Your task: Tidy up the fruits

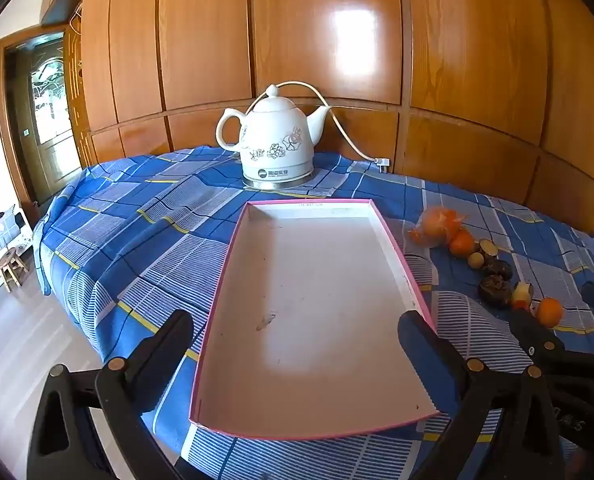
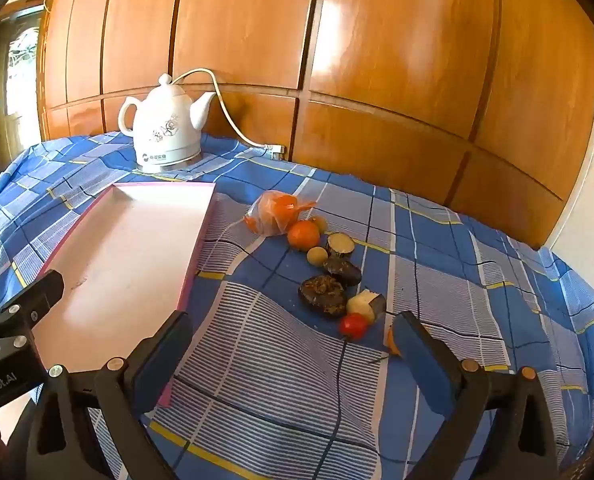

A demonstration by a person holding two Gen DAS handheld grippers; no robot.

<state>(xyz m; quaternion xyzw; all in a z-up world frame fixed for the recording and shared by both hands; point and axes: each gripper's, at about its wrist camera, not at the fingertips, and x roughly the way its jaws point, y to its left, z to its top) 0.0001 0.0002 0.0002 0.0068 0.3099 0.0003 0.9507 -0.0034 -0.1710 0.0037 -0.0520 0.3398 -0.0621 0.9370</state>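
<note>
A shallow pink-rimmed box (image 1: 393,240) with a white floor lies empty on the blue checked cloth; my left gripper (image 1: 297,344) hangs open over its near end. To the right of the box runs a row of fruit: a plastic bag of oranges (image 2: 275,212), a loose orange (image 2: 304,235), a small yellow fruit (image 2: 317,256), a cut dark-skinned piece (image 2: 340,245), two dark wrinkled fruits (image 2: 323,295), a pale cut piece (image 2: 363,305) and a small red tomato (image 2: 353,325). My right gripper (image 2: 293,344) stands open just in front of the tomato, empty. Another orange (image 2: 393,342) peeks out beside its right finger.
A white ceramic kettle (image 1: 275,140) with a cord and plug (image 1: 382,162) stands at the back of the table against the wooden panel wall. The table's left edge drops to the floor, where a small stool (image 1: 12,266) stands near a door.
</note>
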